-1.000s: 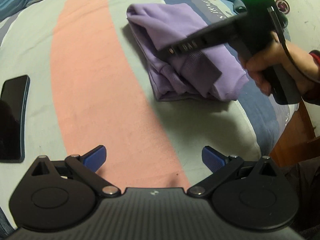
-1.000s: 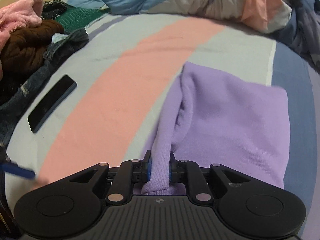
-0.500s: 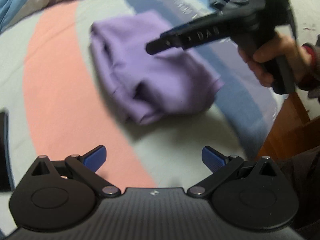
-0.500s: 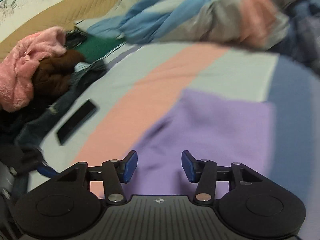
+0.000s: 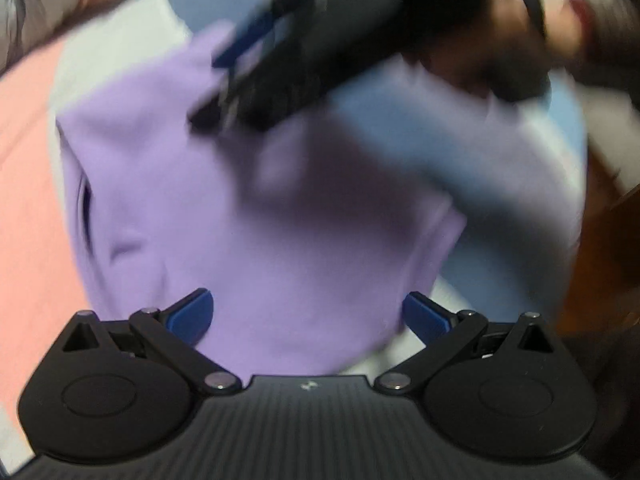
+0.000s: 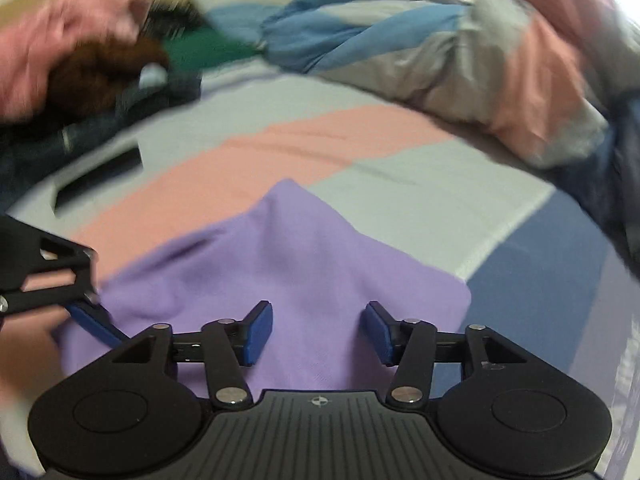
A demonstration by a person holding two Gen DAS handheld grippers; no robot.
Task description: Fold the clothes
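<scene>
A folded purple garment [image 5: 280, 220] lies on the striped bed sheet; it also shows in the right wrist view [image 6: 288, 264]. My left gripper [image 5: 307, 316] is open and empty, close above the garment's near edge. My right gripper [image 6: 317, 332] is open and empty, just over the garment. In the left wrist view the right gripper [image 5: 280, 52] and the hand holding it hover blurred over the garment's far side. In the right wrist view one blue finger [image 6: 92, 322] of the left gripper reaches the garment's left corner.
A black phone [image 6: 98, 180] lies on the sheet at the left. A pile of pink, brown and denim clothes [image 6: 80, 80] sits at the far left. A bunched striped quilt [image 6: 460, 52] lies along the back. The bed's edge and brown wood [image 5: 600, 248] are at the right.
My right gripper let go of the purple garment's edge, opened and rose. My left gripper moved forward and right until it is over the garment. Both views are blurred by motion.
</scene>
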